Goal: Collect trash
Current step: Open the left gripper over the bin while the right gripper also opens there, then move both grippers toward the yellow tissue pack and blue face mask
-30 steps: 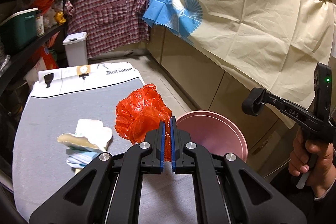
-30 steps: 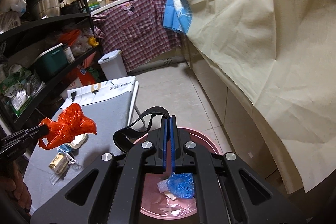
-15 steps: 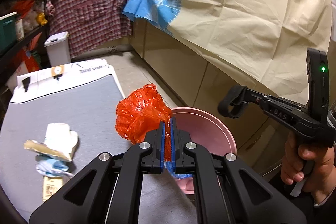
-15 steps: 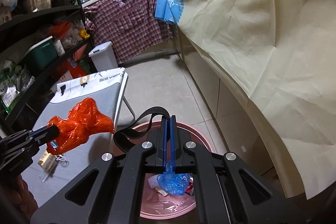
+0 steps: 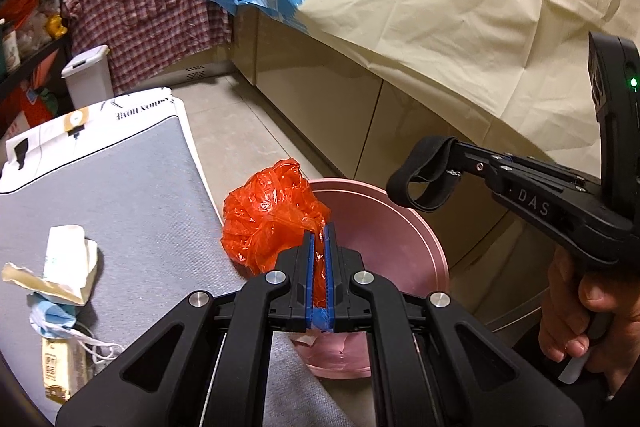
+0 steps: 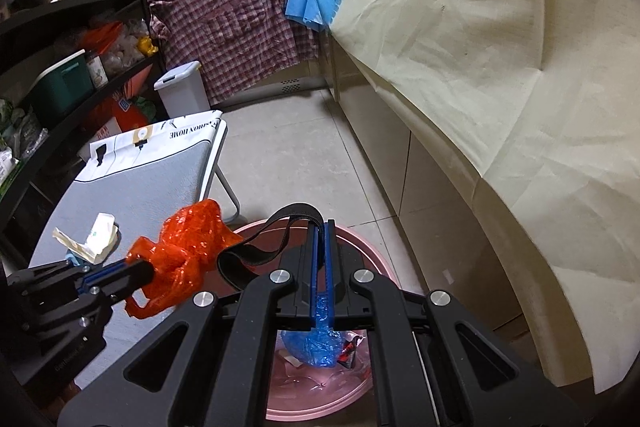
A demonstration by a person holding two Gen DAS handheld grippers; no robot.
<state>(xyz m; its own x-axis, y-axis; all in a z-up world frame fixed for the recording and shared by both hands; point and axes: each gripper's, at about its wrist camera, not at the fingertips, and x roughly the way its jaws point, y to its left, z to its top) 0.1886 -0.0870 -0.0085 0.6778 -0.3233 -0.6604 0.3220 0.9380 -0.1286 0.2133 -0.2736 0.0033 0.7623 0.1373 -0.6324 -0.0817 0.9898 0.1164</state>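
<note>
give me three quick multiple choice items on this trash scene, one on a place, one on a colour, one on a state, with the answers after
1. Where does the pink bin stand?
A. on the floor beside the board
B. on the board
C. on the shelf

2. What colour is the bag in the left gripper?
A. blue
B. orange-red
C. white

3. How is the right gripper?
A. wide open and empty
B. shut on a black strap
C. shut on a carton

Answers:
1. A, the bin sits on the tiles, past the edge of the grey board.
2. B, crumpled orange-red plastic bulges out between the blue pads.
3. B, the black strap loops out from its closed jaws in both views.
</note>
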